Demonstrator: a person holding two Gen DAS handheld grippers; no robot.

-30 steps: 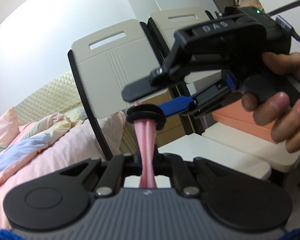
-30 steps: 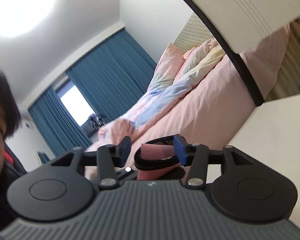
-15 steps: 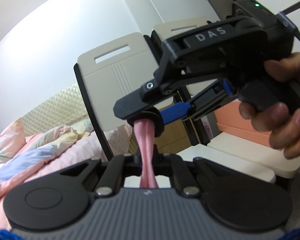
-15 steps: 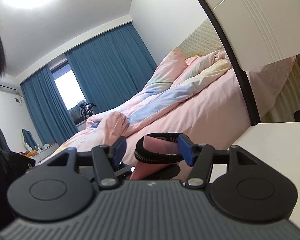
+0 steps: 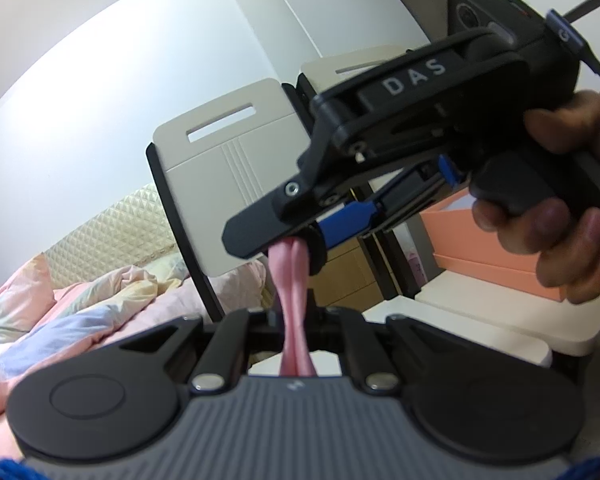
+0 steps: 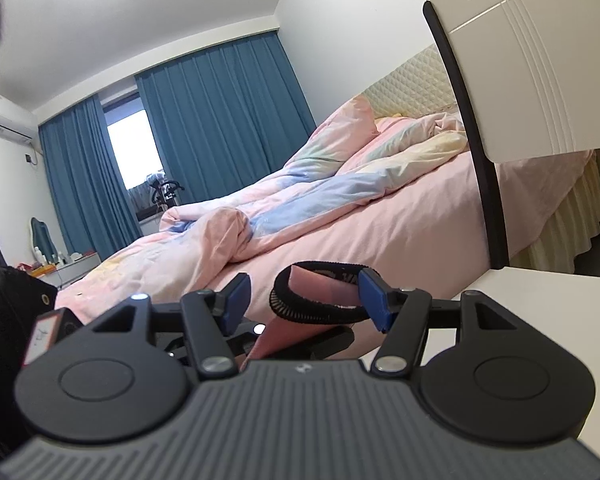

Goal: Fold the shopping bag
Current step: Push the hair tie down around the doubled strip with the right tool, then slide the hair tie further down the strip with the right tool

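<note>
We're near the end: the shopping bag (image 5: 294, 300) is already rolled into a slim pink bundle, centre of the left wrist view, long axis running up the frame and away from our left gripper (image 5: 295, 322), which is clenched on its near end. The black elastic band (image 6: 320, 296) rings the far end; our right gripper (image 6: 306, 294) straddles it, jaws just spread wider, not pinching. Left: seat band, release.

Pink bag (image 5: 294, 312) mostly hidden behind both gripper bodies.
</note>
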